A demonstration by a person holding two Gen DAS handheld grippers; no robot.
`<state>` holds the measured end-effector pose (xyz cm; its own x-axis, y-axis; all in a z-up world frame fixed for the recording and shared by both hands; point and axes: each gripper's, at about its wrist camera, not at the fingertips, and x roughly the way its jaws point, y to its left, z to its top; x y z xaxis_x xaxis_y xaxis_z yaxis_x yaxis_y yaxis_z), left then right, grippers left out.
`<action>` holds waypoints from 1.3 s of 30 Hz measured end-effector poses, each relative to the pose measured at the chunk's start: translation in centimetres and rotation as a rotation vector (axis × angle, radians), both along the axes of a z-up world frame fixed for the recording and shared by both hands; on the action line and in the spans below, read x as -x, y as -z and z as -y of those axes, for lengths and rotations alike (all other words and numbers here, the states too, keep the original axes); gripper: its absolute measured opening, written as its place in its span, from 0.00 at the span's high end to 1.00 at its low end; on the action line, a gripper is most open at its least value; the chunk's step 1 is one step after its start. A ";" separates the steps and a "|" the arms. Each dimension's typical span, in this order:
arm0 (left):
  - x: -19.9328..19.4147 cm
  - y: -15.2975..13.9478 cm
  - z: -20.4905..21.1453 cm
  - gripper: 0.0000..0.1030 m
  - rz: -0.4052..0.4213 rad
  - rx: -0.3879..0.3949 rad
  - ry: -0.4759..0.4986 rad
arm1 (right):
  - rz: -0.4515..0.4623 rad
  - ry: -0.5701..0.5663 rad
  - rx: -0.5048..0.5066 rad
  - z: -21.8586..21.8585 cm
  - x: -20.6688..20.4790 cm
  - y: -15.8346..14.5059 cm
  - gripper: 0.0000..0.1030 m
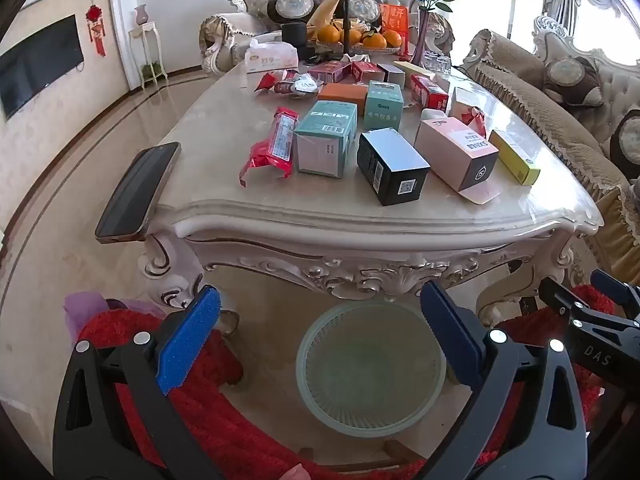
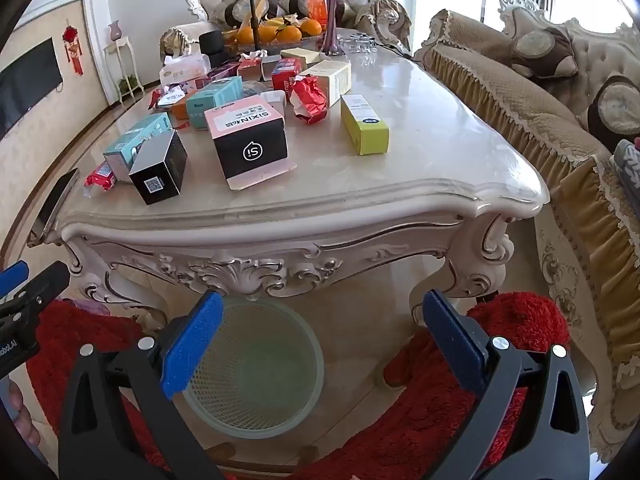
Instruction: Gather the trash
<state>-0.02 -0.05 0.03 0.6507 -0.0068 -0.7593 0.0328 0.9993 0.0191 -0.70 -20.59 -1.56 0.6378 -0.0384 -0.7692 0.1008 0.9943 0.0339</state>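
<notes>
Boxes (image 1: 392, 166) near table edge (image 1: 360, 216), basket (image 1: 370, 368) below, both claws wide.

Left claw (image 1: 320, 332), right claw (image 2: 324, 336) — black arms, blue pads, silver rivets.

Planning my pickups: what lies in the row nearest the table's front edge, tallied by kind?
Boxes: 4 (teal box, black box, pink box, yellow box)
Red wrapper: 1
Phone: 1
Total: 6
</notes>
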 end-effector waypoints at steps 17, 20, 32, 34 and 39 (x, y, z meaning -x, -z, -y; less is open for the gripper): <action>-0.6 -0.2 -0.3 0.06 0.005 -0.020 -0.013 | 0.003 -0.017 0.009 -0.4 0.0 -0.1 0.07; 0.1 -0.4 0.2 0.06 0.014 -0.028 -0.010 | 0.003 -0.015 0.009 -0.4 0.1 -0.2 0.07; 0.1 -0.2 0.1 0.06 0.009 -0.031 -0.017 | 0.000 -0.014 0.009 -0.5 0.1 -0.3 0.07; 0.1 -0.1 0.1 0.06 0.009 -0.040 -0.018 | -0.003 -0.016 0.009 -0.6 0.1 -0.3 0.07; 0.1 0.0 0.0 0.06 0.006 -0.029 -0.015 | -0.002 -0.016 0.010 -0.7 0.2 -0.4 0.07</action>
